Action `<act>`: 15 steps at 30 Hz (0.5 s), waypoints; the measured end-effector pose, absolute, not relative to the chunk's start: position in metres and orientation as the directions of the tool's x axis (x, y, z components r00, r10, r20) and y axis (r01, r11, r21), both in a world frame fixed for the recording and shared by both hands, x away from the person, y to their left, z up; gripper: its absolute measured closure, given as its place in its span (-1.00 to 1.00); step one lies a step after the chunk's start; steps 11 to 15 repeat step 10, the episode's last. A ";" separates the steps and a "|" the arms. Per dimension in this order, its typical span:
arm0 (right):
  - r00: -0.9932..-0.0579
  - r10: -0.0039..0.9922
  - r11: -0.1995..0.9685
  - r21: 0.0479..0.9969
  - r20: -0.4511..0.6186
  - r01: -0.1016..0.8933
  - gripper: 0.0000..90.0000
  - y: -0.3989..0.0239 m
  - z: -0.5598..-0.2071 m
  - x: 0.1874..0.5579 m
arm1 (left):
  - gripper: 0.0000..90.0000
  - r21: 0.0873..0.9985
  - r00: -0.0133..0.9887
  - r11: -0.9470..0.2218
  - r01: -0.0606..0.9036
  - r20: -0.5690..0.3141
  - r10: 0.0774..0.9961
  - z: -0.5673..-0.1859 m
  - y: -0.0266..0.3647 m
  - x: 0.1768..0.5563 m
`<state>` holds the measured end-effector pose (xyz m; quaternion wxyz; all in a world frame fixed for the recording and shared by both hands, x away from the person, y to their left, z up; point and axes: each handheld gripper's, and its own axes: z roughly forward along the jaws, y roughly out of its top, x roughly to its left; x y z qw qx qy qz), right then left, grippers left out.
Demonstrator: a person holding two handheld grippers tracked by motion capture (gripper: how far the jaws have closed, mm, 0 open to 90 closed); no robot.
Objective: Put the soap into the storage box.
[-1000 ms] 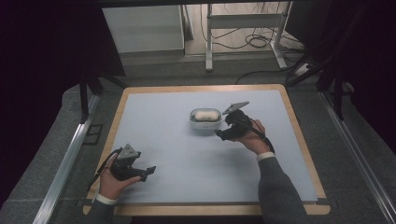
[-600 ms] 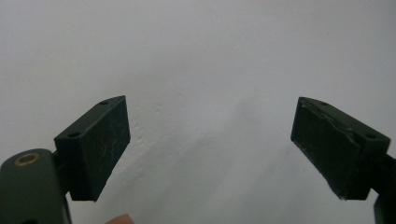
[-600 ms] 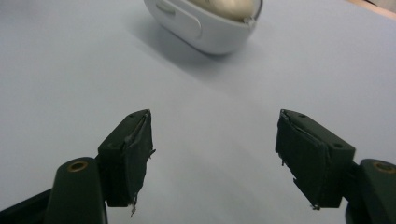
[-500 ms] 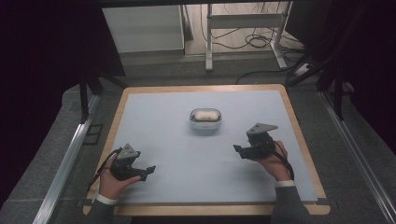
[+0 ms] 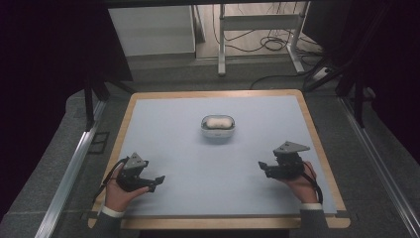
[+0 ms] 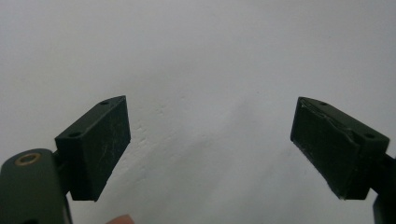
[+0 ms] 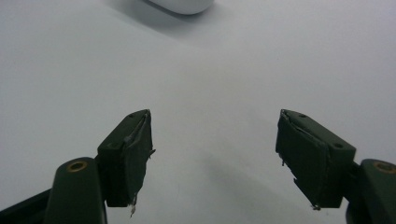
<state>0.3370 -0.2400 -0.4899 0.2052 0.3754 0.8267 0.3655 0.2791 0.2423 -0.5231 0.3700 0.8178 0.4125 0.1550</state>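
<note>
**Both tongs open and empty; white case alone at mid-tabletop**

The small white oval plastic case (image 5: 218, 126) lay on the pale blue tabletop (image 5: 208, 163) with its light wooden border, slightly beyond the centre. Its lid stood open, showing a rounded white interior.

The left tongs (image 5: 157, 179), black with a grey three-cornered plate on top, were held in the person's left hand (image 5: 119, 191) near the front left corner. In the left gripper view the jaws stood wide apart, with bare tabletop between them.

The right tongs (image 5: 262, 167) sat at the front right, held in the right hand (image 5: 299, 182), well apart from the case. Their jaws were likewise spread and gripped nothing; the right gripper view showed the case's edge (image 7: 180, 5) far ahead.
</note>
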 end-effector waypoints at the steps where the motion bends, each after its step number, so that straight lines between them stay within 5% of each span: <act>1: -0.634 0.771 0.451 0.758 -0.065 0.471 -0.40 -0.240 -0.490 0.337 | -0.72 0.733 0.612 -0.386 0.560 -0.052 0.789 -0.523 0.242 0.279; 15: -0.632 0.772 0.453 0.756 -0.069 0.472 -0.41 -0.240 -0.495 0.337 | -0.72 0.743 0.608 -0.372 0.557 -0.059 0.792 -0.521 0.245 0.278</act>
